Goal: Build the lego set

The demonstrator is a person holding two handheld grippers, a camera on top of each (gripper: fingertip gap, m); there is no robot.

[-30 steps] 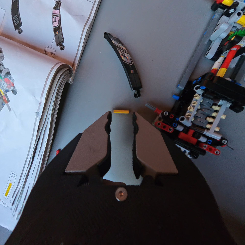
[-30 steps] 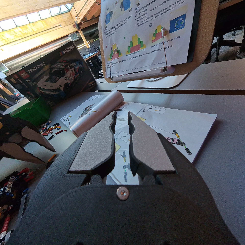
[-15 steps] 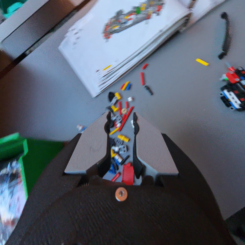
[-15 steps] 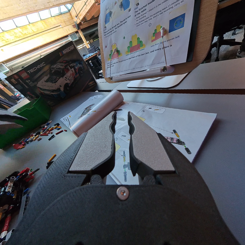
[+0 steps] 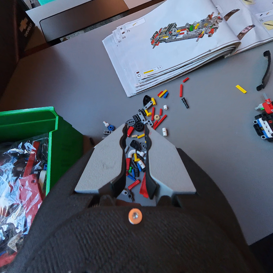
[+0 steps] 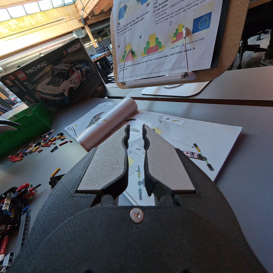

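1. The left claw [image 5: 136, 128] hung over a scatter of small toy building pieces [image 5: 149, 116] on the grey surface [image 5: 73, 82], its jaws narrowly parted and gripping nothing.
2. A green bin [image 5: 59, 133] sat just to its left, an open instruction booklet [image 5: 162, 59] beyond the pieces.
3. The right claw [image 6: 136, 128] hovered above the booklet's open page [image 6: 192, 133], also narrowly parted and bare.

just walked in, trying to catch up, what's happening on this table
A person holds two tools over a grey table. The left tool hangs open and empty above a scatter of small building-toy pieces beside a green bin. The right tool is open and empty over an open instruction booklet. A partly built model sits nearby.
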